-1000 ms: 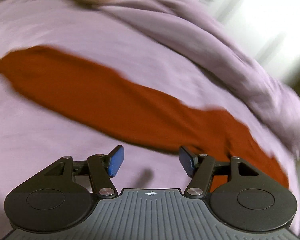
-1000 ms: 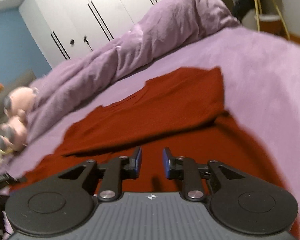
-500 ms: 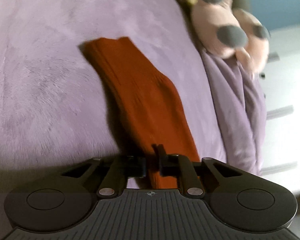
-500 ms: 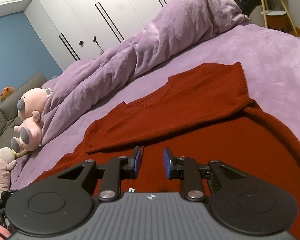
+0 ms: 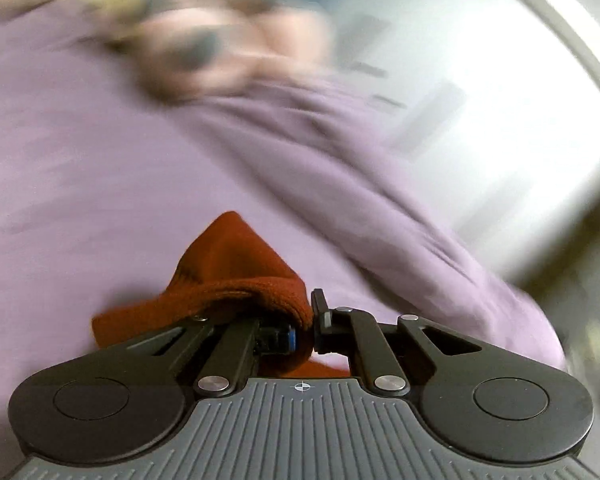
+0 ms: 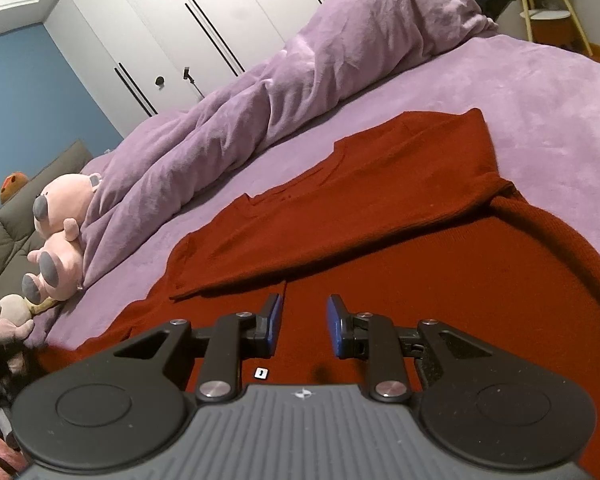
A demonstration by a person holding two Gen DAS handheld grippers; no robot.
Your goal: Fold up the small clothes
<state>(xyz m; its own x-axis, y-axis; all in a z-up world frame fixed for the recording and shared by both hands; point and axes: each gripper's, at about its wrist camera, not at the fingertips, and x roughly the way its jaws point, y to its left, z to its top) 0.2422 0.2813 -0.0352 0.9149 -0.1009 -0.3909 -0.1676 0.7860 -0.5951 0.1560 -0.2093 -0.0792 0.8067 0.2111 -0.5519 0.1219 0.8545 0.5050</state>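
Observation:
A rust-red knit sweater [image 6: 380, 216] lies on the purple bed [image 6: 540, 92], with one side folded over its body. My right gripper [image 6: 302, 326] hovers just above the sweater's lower part, its jaws a little apart and empty. In the blurred left wrist view, my left gripper [image 5: 305, 330] is shut on a bunched end of the sweater's sleeve [image 5: 236, 276], which is lifted off the bed and drapes over the left finger.
A rumpled purple duvet [image 6: 300, 76] runs along the far side of the bed. Pink plush toys [image 6: 60, 232] sit at the left by a grey sofa [image 6: 4, 240]. White wardrobe doors [image 6: 180, 20] stand behind. A yellow-legged side table [image 6: 548, 16] stands at the far right.
My left gripper closed on the sleeve and lifted it, swinging fast; the sleeve lay flat before. My right gripper stayed over the sweater, jaws slightly wider.

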